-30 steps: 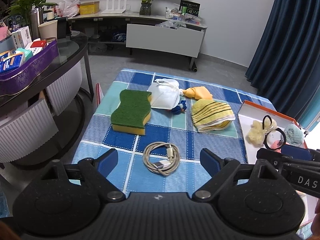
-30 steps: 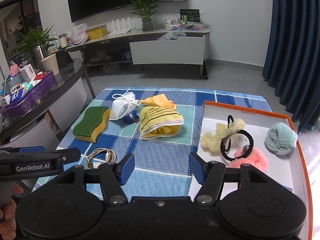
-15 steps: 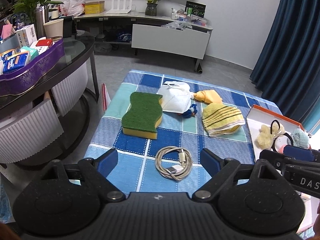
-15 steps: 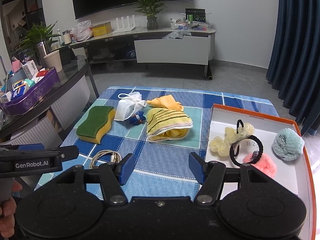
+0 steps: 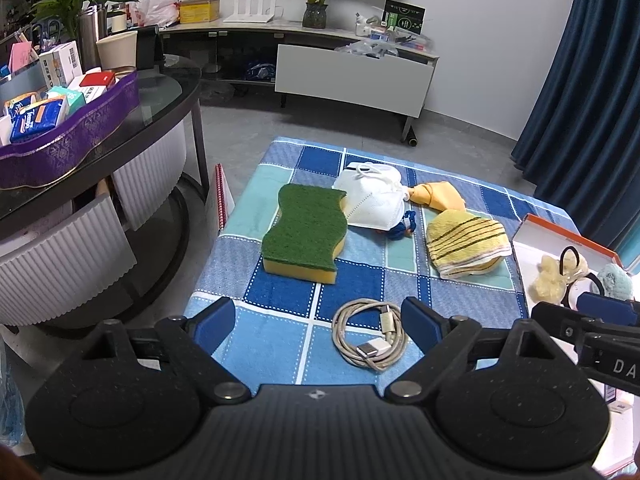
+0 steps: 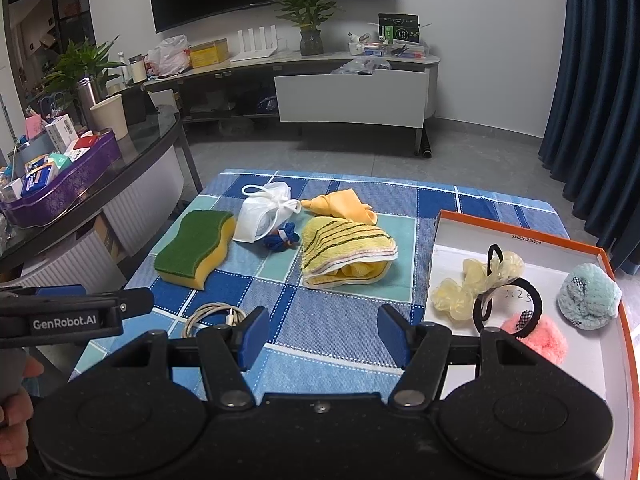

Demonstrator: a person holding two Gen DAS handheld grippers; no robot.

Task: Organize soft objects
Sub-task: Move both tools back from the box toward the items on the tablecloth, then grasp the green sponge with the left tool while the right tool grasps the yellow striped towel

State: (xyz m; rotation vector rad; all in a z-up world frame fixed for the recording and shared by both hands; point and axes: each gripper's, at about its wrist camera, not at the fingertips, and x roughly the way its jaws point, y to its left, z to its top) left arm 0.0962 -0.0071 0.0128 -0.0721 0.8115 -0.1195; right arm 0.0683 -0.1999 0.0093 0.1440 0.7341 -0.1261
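On the blue checked tablecloth (image 5: pixel 280 344) lie a green-and-yellow sponge (image 5: pixel 304 232), a white face mask (image 5: pixel 374 198), an orange cloth (image 5: pixel 438 198), a yellow striped towel (image 5: pixel 466 242) and a small blue hair tie (image 5: pixel 402 228). My left gripper (image 5: pixel 318 322) hangs open over the near edge, apart from all of them. My right gripper (image 6: pixel 323 334) is open too, beside the orange-rimmed box (image 6: pixel 520 224). In the box lie a yellow scrunchie (image 6: pixel 476 280), a black hair band (image 6: pixel 508 306), a pink scrunchie (image 6: pixel 540 336) and a teal pom (image 6: pixel 588 296).
A coiled USB cable (image 5: pixel 370 338) lies just ahead of my left fingers. A round glass table (image 5: pixel 168 92) with a purple tray (image 5: pixel 76 140) of packets stands at the left. A TV bench (image 6: pixel 352 92) runs along the far wall, and blue curtains (image 6: pixel 592 100) hang at the right.
Both views have drifted slightly, so the table's objects sit a little farther right in the left wrist view. Both grippers stay open and nothing on the table has moved.
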